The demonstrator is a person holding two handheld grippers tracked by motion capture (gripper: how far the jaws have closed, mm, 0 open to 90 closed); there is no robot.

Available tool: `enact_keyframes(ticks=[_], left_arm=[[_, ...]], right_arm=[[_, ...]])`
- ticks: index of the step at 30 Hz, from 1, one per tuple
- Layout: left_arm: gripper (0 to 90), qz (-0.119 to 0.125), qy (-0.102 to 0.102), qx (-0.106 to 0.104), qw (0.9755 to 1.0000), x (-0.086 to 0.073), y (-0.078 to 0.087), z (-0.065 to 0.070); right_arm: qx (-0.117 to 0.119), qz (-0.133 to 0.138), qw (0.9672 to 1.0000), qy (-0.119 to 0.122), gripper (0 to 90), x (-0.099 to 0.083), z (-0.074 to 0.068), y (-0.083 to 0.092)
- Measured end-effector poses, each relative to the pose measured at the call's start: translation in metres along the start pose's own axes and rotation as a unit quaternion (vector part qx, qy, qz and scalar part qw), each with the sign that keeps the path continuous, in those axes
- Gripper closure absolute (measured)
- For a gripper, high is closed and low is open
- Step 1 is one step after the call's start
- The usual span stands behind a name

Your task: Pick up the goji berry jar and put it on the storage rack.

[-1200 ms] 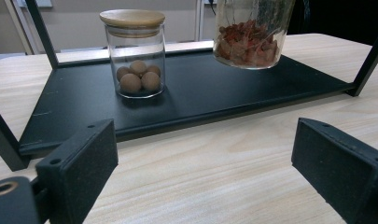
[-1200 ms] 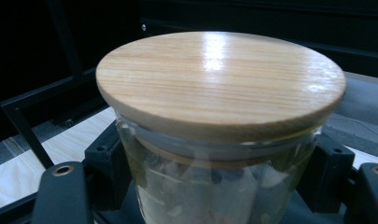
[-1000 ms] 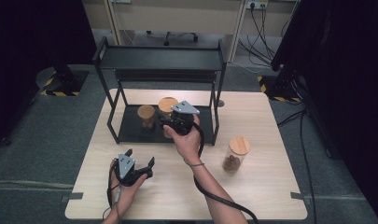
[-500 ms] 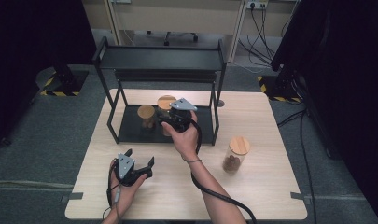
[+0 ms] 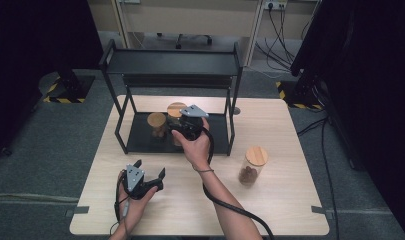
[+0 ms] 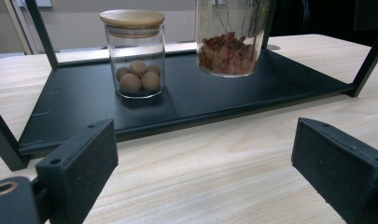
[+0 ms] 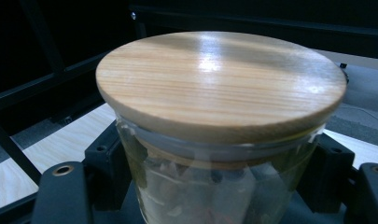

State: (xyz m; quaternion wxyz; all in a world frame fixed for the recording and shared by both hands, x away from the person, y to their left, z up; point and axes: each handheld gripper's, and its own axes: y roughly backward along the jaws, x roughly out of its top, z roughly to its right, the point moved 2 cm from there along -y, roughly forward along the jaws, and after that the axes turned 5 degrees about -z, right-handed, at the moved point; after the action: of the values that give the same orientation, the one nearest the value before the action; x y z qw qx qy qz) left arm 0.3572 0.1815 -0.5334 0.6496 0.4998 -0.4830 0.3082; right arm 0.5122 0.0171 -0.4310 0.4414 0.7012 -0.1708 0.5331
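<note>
The right tool (image 5: 186, 129) pinches the tall glass jar with the round wooden lid (image 7: 219, 84) on the black metal rack's (image 5: 215, 137) bottom shelf. It looks ready to let go next. The left tool (image 5: 145, 176) stays spread wide before the rack.

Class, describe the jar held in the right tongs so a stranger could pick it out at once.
Find the black metal rack at the table's far edge. Two wooden-lidded glass jars stand on its lower shelf. Yours is the taller jar, on the right, holding reddish pieces and clamped by the right tongs; the short jar holds brown balls.
</note>
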Motion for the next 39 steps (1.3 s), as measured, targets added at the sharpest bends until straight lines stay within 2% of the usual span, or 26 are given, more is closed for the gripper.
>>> enact_keyframes(ticks=[39], left_arm=[[6.8,0.001,0.001,-0.001,1.0,0.0,0.0,0.0]], right_arm=[[-0.01,-0.016,0.9998,-0.006,25.5,0.001,0.008,-0.019]])
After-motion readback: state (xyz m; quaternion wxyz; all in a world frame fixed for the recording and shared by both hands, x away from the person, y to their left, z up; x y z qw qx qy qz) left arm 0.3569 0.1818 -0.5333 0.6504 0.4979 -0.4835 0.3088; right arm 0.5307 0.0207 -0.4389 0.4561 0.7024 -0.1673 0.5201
